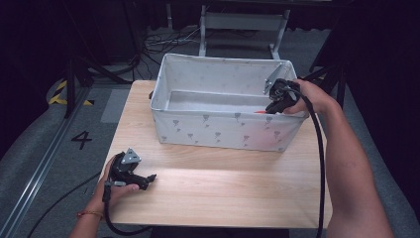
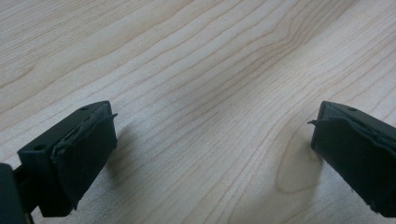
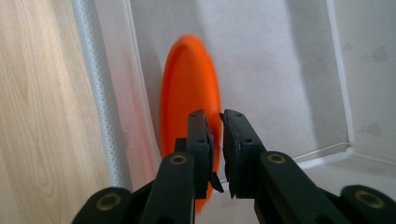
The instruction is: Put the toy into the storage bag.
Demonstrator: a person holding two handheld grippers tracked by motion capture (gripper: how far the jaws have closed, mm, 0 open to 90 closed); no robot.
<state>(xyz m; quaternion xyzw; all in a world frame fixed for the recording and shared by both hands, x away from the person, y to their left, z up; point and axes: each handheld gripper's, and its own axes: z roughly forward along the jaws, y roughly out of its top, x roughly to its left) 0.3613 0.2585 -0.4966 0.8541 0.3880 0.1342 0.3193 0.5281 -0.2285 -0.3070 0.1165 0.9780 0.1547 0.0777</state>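
An orange plate [image 3: 189, 88] stands on edge inside the white fabric box [image 1: 223, 130], against its near wall; from the high view only a sliver of the orange plate [image 1: 261, 112] shows. My right gripper [image 3: 214, 116] reaches down into the box's right end and its jaws are shut on the plate's rim, with only a narrow slit between them. Seen from above, the right gripper [image 1: 273, 106] hangs over the box's right corner. My left gripper [image 1: 148, 178] rests on the wooden table [image 1: 223, 188] near its front left, and the left gripper [image 2: 212, 140] is open wide over bare wood.
The box, with small grey prints on its walls, takes up the far half of the table. Beyond the table are a grey floor, cables, a metal frame and a floor mark "4" at the left.
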